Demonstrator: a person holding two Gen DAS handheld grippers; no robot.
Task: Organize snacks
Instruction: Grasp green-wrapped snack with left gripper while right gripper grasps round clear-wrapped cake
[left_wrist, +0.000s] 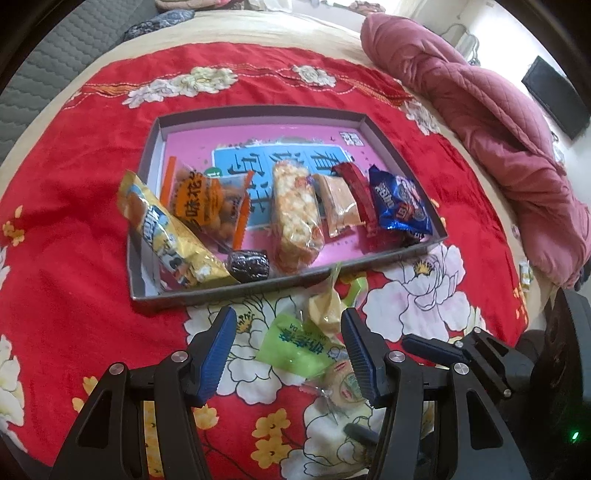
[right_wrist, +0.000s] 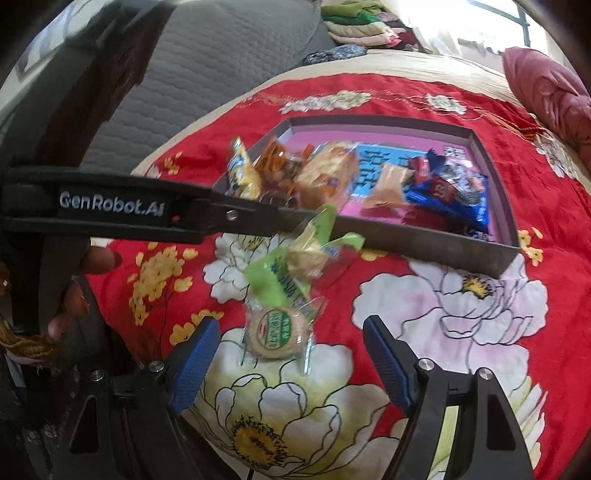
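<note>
A grey tray (left_wrist: 258, 286) (right_wrist: 424, 243) with a pink floor lies on the red flowered blanket. In it are a yellow packet (left_wrist: 173, 229), an orange peanut packet (left_wrist: 207, 206), a rice cracker bar (left_wrist: 295, 214), a tan packet (left_wrist: 338, 206), a red bar (left_wrist: 358, 195), a blue Oreo pack (left_wrist: 400, 203) and a dark candy (left_wrist: 247, 264). In front of the tray lie a green packet (left_wrist: 295, 347) (right_wrist: 280, 280), a yellowish candy (left_wrist: 325, 310) (right_wrist: 306, 254) and a round cookie pack (left_wrist: 343, 387) (right_wrist: 277, 332). My left gripper (left_wrist: 289, 312) stands open over the green packet. My right gripper (right_wrist: 291, 320) is open around the cookie pack, pads apart from it.
A pink quilt (left_wrist: 480, 129) is bunched along the bed's right side. Grey quilted padding (left_wrist: 37, 92) (right_wrist: 207, 74) borders the left. In the right wrist view, a hand (right_wrist: 74, 277) holds the left gripper's strapped body (right_wrist: 110, 210). A small packet (left_wrist: 524, 273) lies at the blanket's right edge.
</note>
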